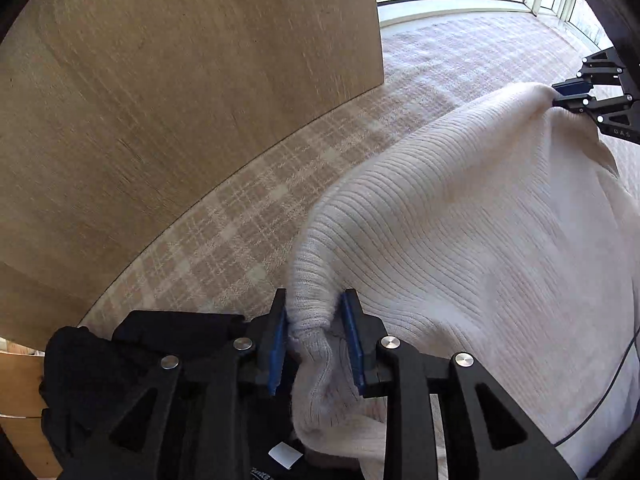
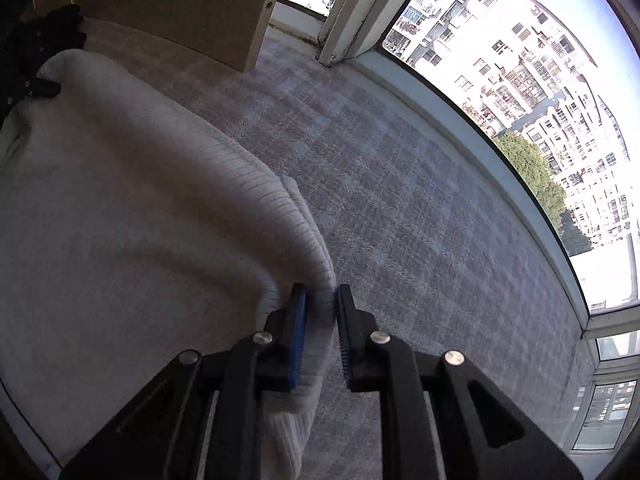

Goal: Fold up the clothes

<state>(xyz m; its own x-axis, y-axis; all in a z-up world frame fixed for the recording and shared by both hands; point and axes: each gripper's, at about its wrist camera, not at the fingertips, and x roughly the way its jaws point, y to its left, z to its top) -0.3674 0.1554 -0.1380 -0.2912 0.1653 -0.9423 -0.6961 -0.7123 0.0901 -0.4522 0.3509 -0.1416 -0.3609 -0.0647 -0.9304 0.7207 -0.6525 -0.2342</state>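
The sweater (image 1: 460, 220) is a cream ribbed knit, and I judge it soft, stretchy and light to middling in weight: it sags in a belly between my two holds and will drape instead of keeping any crease. It hangs just over the plaid carpet (image 1: 248, 208), its lower part already looking to lie there, near a wooden panel (image 1: 160, 100).

My left hand-held gripper (image 1: 316, 340) has a bunched corner between its blue pads, but the jaws stand partly apart and the knit looks loose, not pinched. My right hand-held gripper (image 2: 322, 332) is narrower, with a rolled ribbed edge between the pads; the left pad touches it, and I see a sliver of gap at the other. I'd take hold at the ribbed edges, where the knit is thickest and least likely to slip.

The left view shows the far gripper's pads on its corner and the whole span of fabric. The right view alone shows the window (image 2: 500, 100), the sill, and the open carpet beside the sweater.
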